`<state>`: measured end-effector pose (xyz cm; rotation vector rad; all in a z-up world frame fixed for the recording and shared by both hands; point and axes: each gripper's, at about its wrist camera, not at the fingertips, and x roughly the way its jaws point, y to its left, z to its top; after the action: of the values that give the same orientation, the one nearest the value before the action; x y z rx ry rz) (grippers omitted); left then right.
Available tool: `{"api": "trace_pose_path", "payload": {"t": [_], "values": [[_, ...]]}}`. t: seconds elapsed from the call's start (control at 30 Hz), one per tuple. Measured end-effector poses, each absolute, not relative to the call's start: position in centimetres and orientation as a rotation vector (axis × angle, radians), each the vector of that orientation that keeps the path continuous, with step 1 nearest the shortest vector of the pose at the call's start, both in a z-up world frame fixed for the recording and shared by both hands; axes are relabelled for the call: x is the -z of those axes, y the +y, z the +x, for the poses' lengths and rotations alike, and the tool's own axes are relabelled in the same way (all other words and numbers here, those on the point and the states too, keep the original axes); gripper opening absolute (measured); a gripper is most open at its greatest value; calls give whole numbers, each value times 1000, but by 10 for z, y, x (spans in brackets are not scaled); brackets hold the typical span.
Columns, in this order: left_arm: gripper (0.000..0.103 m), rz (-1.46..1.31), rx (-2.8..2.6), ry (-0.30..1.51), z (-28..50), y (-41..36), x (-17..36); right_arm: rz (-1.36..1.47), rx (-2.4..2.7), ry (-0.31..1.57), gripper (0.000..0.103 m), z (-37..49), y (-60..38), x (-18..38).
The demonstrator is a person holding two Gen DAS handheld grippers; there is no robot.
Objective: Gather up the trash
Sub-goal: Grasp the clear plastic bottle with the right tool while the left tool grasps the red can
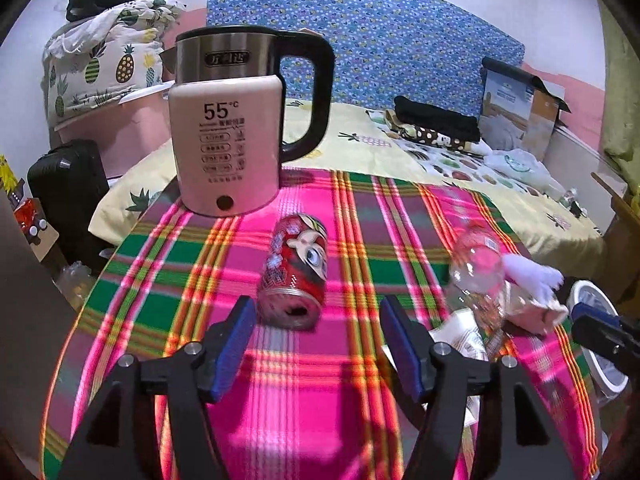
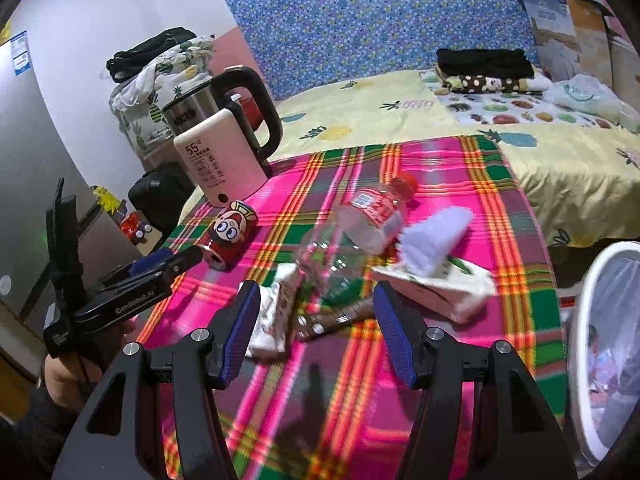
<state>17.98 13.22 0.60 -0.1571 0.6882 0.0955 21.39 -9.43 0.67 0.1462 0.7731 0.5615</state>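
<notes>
A red drink can [image 1: 294,270] lies on its side on the plaid tablecloth [image 1: 312,400], its open end facing my left gripper [image 1: 318,344], which is open and empty just short of it. The can also shows in the right wrist view [image 2: 230,236]. A clear plastic bottle with a red cap [image 2: 360,224] lies on crumpled wrappers [image 2: 276,320], with a tissue pack [image 2: 436,280] beside it. My right gripper [image 2: 316,332] is open and empty, just in front of the wrappers. The bottle [image 1: 478,264] is blurred in the left wrist view.
A white electric kettle [image 1: 228,128] stands at the table's far side. A white-rimmed bin with a plastic liner [image 2: 600,344] stands at the right of the table. A bed with a yellow sheet [image 2: 400,112] lies behind. A black suitcase [image 1: 68,192] stands at the left.
</notes>
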Motion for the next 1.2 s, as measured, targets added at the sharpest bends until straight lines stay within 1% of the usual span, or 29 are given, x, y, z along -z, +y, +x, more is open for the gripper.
{"api": "trace_pose_path", "payload": {"t": [0.27,0.43,0.6,0.73,0.87,1.0,1.03,1.07,1.1,1.2], "values": [[70,-145,-91,719,217,142,7,210,-470,838,60,248,-79,7],[70,-150,-98,736,230,146,15,274,-405,865,61,265,-80,15],[70,-164,-100,750,235,149,22,265,-358,878,61,273,-71,19],[70,-170,-92,759,238,147,26,247,-323,882,63,280,-67,18],[70,-177,-84,762,239,146,28,198,-298,903,71,287,-59,19],[70,-184,-83,766,240,147,29,128,-325,928,72,293,-49,20],[69,-185,-83,764,239,147,29,109,-335,935,72,294,-47,21],[64,-181,-86,763,238,147,29,92,-338,933,72,295,-47,20],[55,-176,-92,765,238,146,29,81,-342,937,72,295,-47,20],[55,-164,-90,771,235,145,29,79,-363,964,71,295,-49,21]]}}
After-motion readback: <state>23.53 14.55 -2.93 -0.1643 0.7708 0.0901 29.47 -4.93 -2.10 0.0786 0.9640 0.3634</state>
